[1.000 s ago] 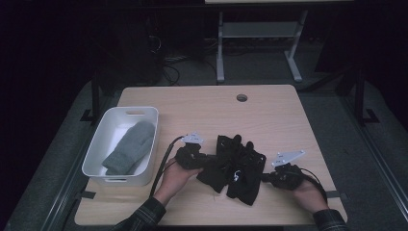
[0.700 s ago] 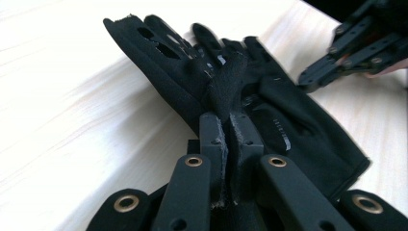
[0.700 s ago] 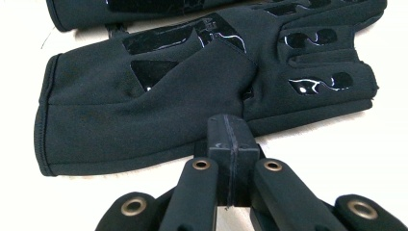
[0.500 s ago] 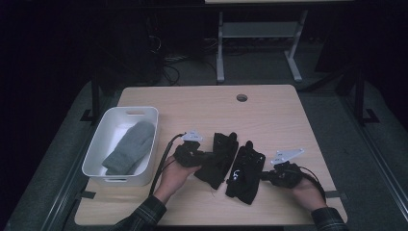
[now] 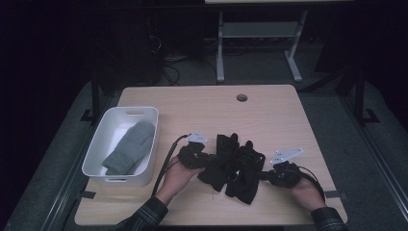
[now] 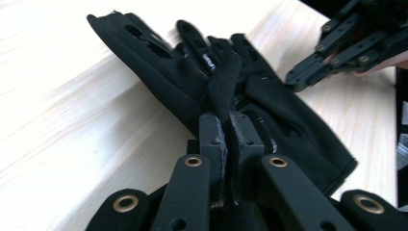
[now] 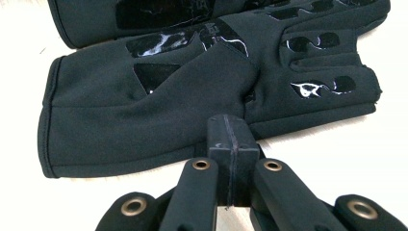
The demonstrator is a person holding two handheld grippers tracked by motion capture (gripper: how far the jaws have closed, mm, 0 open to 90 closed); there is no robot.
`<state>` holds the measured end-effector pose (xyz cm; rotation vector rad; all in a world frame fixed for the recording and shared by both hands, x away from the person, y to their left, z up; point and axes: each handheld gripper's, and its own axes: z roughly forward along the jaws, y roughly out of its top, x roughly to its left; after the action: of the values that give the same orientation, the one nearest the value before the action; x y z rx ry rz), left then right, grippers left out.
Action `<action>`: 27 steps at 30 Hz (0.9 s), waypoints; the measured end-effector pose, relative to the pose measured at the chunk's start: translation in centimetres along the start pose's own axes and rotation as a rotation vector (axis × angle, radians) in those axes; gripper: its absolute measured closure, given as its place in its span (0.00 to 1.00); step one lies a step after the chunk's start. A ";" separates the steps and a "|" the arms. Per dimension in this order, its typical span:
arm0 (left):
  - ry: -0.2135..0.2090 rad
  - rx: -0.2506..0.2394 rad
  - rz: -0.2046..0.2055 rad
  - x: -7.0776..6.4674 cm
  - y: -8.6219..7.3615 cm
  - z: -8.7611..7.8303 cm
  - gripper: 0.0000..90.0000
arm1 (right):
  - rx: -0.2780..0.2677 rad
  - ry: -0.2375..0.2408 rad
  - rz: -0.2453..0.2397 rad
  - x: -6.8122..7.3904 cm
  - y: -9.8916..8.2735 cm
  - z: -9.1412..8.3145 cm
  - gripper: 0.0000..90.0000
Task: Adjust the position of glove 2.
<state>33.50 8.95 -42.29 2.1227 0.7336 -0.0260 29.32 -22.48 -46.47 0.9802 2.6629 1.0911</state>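
In the lower middle of the high view, the left gripper point(image 6: 226, 139) pinches a fold of one black glove point(image 5: 222, 161) while the right gripper point(image 7: 232, 139), clenched empty, touches the other glove point(image 7: 159, 106), so lift slowly to separate them

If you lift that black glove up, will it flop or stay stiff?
Probably floppy: the black glove bunches into a fold where the left gripper pinches it. Likely light, since a thin pinch of fabric lifts its edge. The shiny patches may grip a little rather than slide.
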 end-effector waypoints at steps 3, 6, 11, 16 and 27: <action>-0.013 0.000 0.009 -0.3 0.4 0.2 0.94 | -0.004 0.010 0.012 0.1 0.1 0.0 1.00; -0.028 -0.004 0.007 -0.5 0.6 0.3 0.94 | -0.011 0.017 0.009 0.1 0.4 0.3 1.00; -0.050 -0.010 0.011 -0.9 1.1 0.7 0.94 | -0.012 0.029 -0.001 0.4 1.3 1.1 1.00; -0.070 -0.019 0.023 -1.5 1.7 1.4 0.93 | -0.010 0.031 -0.013 0.5 1.5 1.4 1.00; -0.113 -0.032 0.041 -3.2 2.7 3.3 0.85 | -0.017 0.016 0.008 -0.2 1.0 0.6 1.00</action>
<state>33.02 3.65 -41.51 2.0873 0.6197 -0.1107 30.16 -21.71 -46.29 0.9836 2.6599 1.1255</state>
